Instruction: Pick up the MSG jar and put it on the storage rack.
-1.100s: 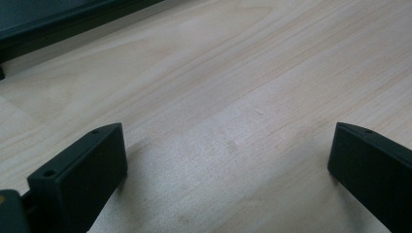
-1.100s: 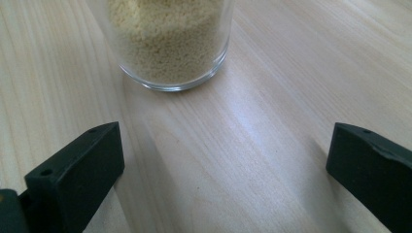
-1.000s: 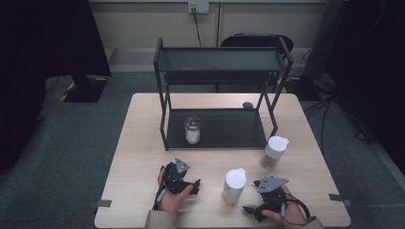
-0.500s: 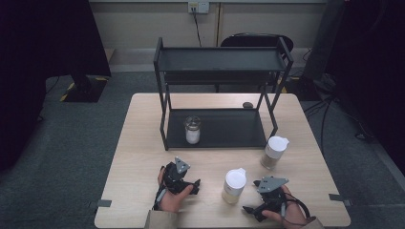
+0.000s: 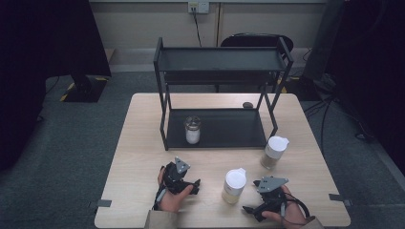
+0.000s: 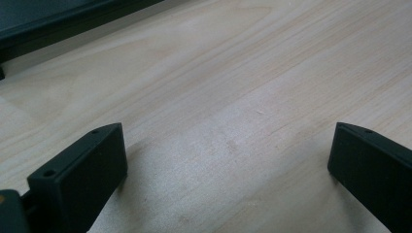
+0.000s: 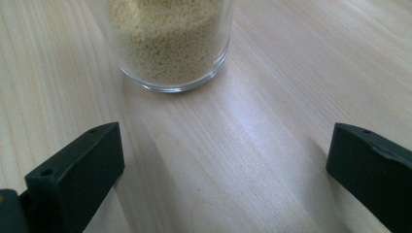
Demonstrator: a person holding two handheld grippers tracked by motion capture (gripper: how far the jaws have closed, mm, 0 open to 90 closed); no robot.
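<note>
Between the right gripper's [image 7: 226, 170] two black fingers [image 7: 73, 174] lay only bare table [image 7: 272, 160]; they were spread wide and held nothing. Just past their tips stood the near jar [image 7: 170, 43], full of tiny yellow grains. From the high view, this jar [image 5: 233, 186] had a white lid and sat just beside the right gripper [image 5: 260, 206], not touching it.

The left gripper [image 6: 226, 170] was spread wide too, with only wood between its fingers [image 6: 77, 174].

Farther out stood a second jar [image 5: 274, 152] with a white lid. Beyond that was a black rack [image 5: 219, 95], and a small jar [image 5: 192, 130] of white stuff sat on its bottom shelf.

I think a finger could bump the glass and knock the near jar over if the right gripper pushed ahead off to one side. The glass looks smooth, so a weak squeeze could let it slip.

The near jar's top was cut off in the right gripper view. A small dark thing [image 5: 247, 105] lay behind the rack, too tiny to tell what it was.
</note>
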